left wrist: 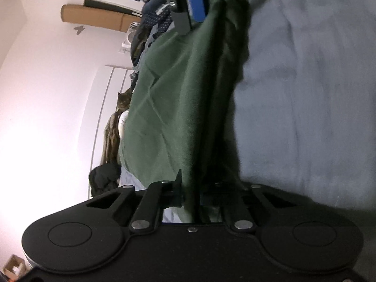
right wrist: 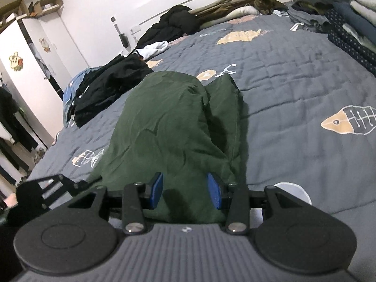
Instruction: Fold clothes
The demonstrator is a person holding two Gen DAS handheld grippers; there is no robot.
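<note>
Fabric sits pinched in your left gripper, jaws closed on an edge of the green garment, which stretches away from it, lifted and taut. Your right gripper is spread wide, its blue pads standing apart on either side of the same garment's near end; whether they touch it is unclear. The garment lies lengthwise on the grey quilt. Beyond it, to the left, lies a black clothes heap; to the right, folded stacks. Farthest back, a cat rests.
</note>
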